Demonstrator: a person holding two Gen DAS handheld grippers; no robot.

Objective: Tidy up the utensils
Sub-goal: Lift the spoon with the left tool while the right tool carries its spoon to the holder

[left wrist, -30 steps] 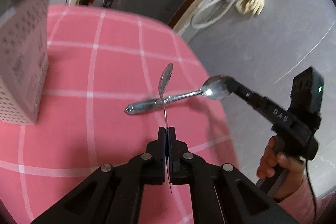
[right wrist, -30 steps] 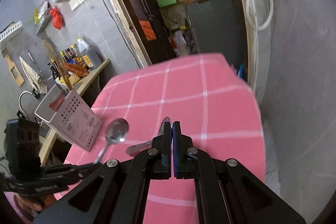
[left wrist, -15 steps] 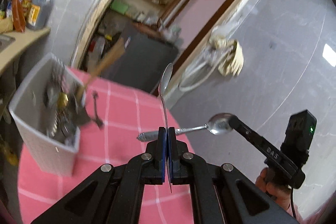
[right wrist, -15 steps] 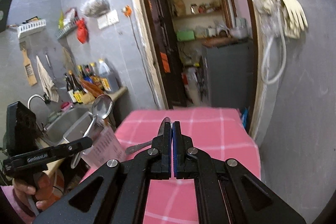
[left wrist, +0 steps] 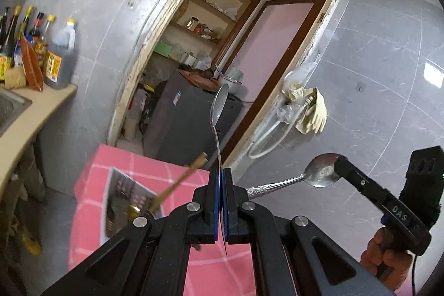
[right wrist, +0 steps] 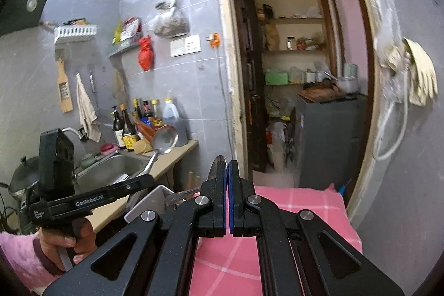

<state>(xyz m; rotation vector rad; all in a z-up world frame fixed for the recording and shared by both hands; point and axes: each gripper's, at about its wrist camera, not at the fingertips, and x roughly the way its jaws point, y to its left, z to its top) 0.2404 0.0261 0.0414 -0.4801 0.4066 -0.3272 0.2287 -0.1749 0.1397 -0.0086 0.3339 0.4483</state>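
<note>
My left tool (left wrist: 221,176) is clamped tight on the thin handle of a plain silver spoon (left wrist: 217,113), bowl standing upright in the air. My right tool (right wrist: 226,171) is pinched on the bowl of an ornate-handled silver spoon (left wrist: 299,179), handle sticking out sideways. Both are above the pink checked table (left wrist: 144,165), near the white perforated utensil holder (left wrist: 125,185) with a wooden handle (left wrist: 180,182) poking out.
</note>
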